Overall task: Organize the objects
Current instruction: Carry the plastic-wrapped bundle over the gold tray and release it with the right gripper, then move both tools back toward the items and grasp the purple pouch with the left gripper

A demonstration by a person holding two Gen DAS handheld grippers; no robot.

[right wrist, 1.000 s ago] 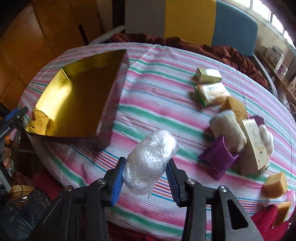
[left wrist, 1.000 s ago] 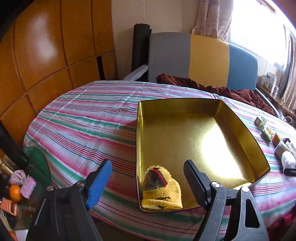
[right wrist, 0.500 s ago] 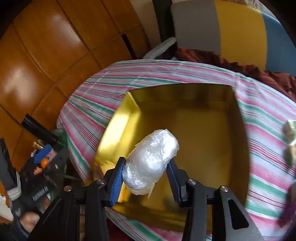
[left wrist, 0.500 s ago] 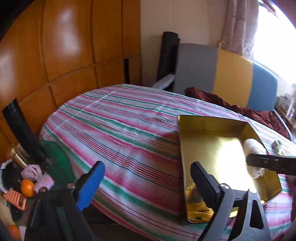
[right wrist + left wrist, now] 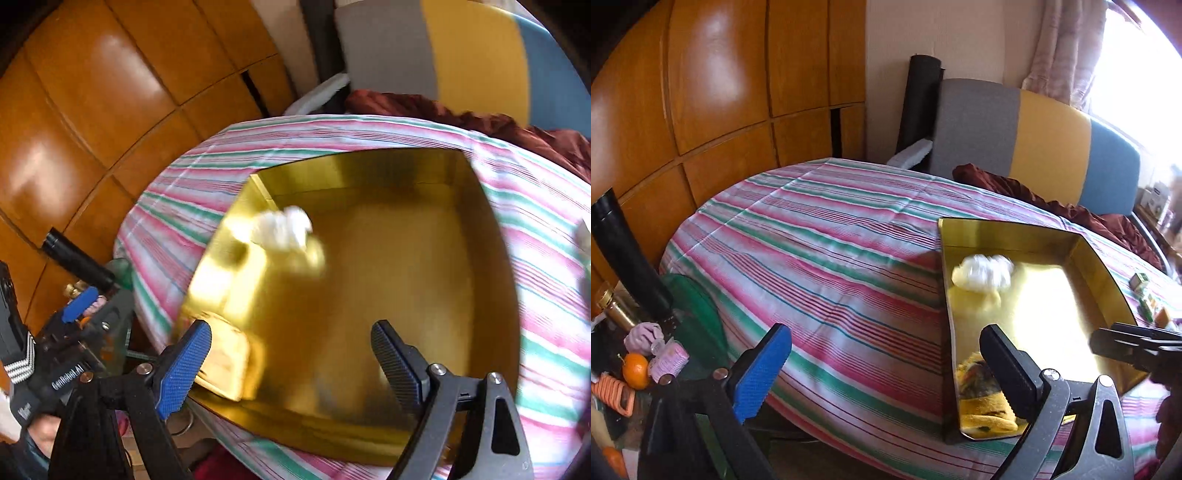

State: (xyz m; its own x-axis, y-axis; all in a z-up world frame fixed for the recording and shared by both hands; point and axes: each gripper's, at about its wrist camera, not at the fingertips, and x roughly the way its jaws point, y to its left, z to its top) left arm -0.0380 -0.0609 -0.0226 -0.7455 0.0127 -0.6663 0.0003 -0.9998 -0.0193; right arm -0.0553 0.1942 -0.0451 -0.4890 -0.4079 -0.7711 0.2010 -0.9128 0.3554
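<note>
Here the gold tray (image 5: 491, 236) on the striped table (image 5: 820, 258) lies ahead of both grippers. The white wrapped bundle (image 5: 282, 230), blurred, is seen inside it, beyond the right gripper (image 5: 291, 354), whose fingers have just been opening, nothing between them; the left gripper (image 5: 886, 362) is also spread wide and empty.

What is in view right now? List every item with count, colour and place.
tray: one, gold, on the table's right part.
plastic-wrapped bundle: one, white, blurred, in the tray's far left part.
plush item: one, yellow, in the tray's near corner.
tablecloth: one, pink, green and white stripes, covering the table.
small boxes: a few, green and tan, right of the tray.
chair: one, grey, yellow and blue, behind the table.
cloth: one, dark red, at the chair.
orange: one, lower left clutter.
left hand-held gripper: jaws wide, empty.
right hand-held gripper: jaws just opened, empty, above the tray.
</note>
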